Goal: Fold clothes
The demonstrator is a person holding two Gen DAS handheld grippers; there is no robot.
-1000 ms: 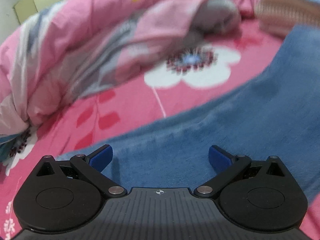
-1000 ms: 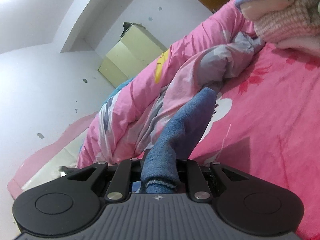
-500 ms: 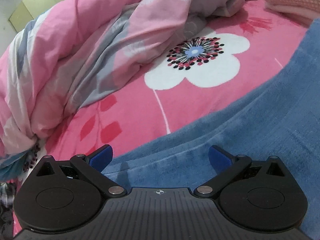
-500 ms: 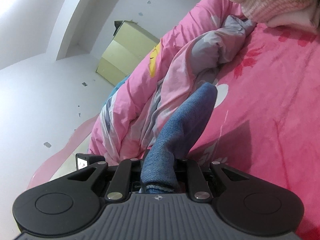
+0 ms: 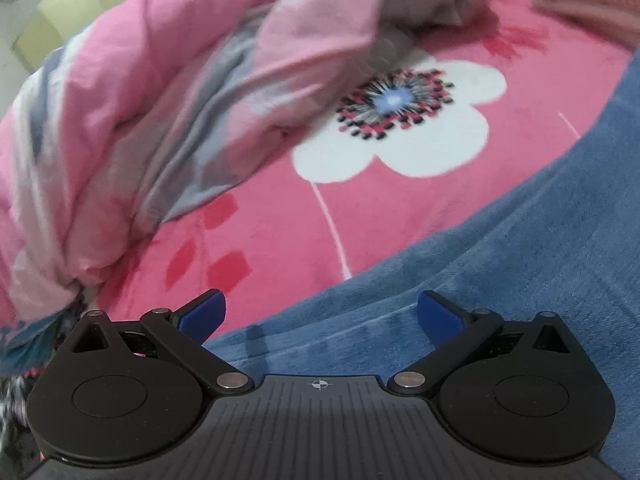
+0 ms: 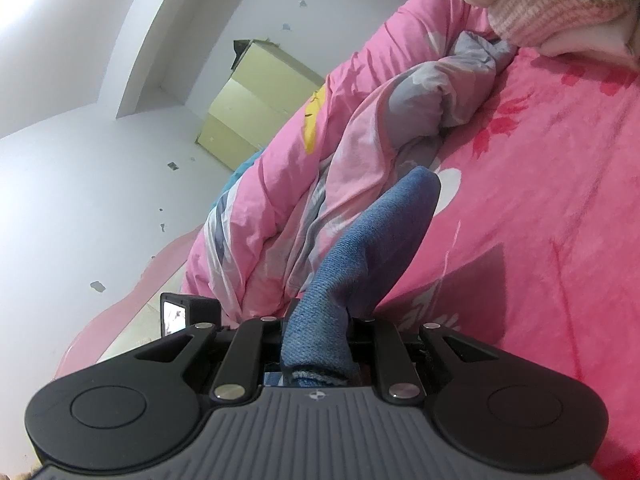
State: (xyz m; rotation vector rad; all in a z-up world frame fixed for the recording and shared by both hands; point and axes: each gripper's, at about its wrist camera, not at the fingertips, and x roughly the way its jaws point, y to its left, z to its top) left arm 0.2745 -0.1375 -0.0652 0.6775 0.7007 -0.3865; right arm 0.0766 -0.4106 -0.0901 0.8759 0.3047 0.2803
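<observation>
Our right gripper (image 6: 318,344) clamps a bunched fold of the blue garment (image 6: 376,240), lifting it above the pink bedspread (image 6: 560,220). Our left gripper (image 5: 320,316) hangs spread wide over the garment's flat part, near its edge; the 2 blue fingertips (image 5: 202,316) grip nothing. A rumpled quilt (image 5: 160,100) lies beyond.

One blue garment (image 5: 500,280) lay on one pink flowered bed (image 5: 280,232), with one bunched pink-and-grey quilt (image 5: 160,100) beside it. Two claws were present: left claw (image 5: 320,316), right claw (image 6: 318,344). One yellow cabinet (image 6: 256,112) and one pile of knitted clothes (image 6: 552,4) were counted.
</observation>
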